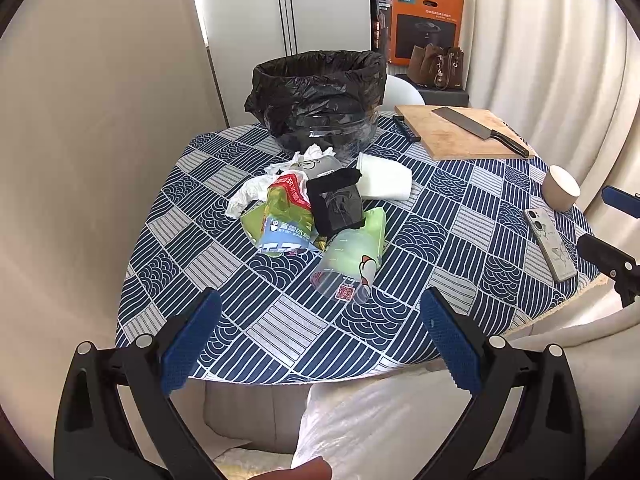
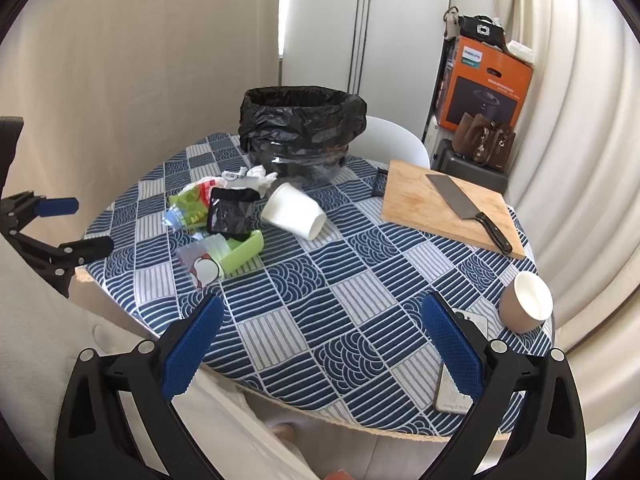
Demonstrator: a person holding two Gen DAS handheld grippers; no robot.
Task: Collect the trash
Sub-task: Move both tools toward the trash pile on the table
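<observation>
Left fingers [image 1: 208, 340]: spread wide, nothing held between the blue pads; held over the near edge of the surface.
Left gripper [image 1: 320, 336]: also seen from the right wrist view at the far left, off the edge of the surface.
Right fingers [image 2: 200, 344]: spread wide, nothing pinched; held above the near edge of the surface.
Right gripper [image 2: 320, 340]: its right pad is seen in front of a phone [image 2: 452, 396].
Surface [image 1: 280, 328]: covered by a blue and white patterned cloth.
Trash pile [image 1: 308, 208]: gathered near the middle of the surface, just in front of the bin.
Pile contents: a clear plastic cup [image 1: 344, 272] on its side, a green and blue snack bag [image 1: 284, 220], a black wrapper [image 1: 338, 204], crumpled tissue [image 1: 248, 196], a white paper cup [image 1: 386, 182] on its side.
Bin [image 1: 316, 96]: lined with a black bag, placed at the far side of the surface.
Cutting board [image 1: 460, 132]: right of the bin, a cleaver [image 1: 476, 130] laid on it.
Tan cup [image 2: 526, 300]: tipped, near the right edge, beside the phone.
</observation>
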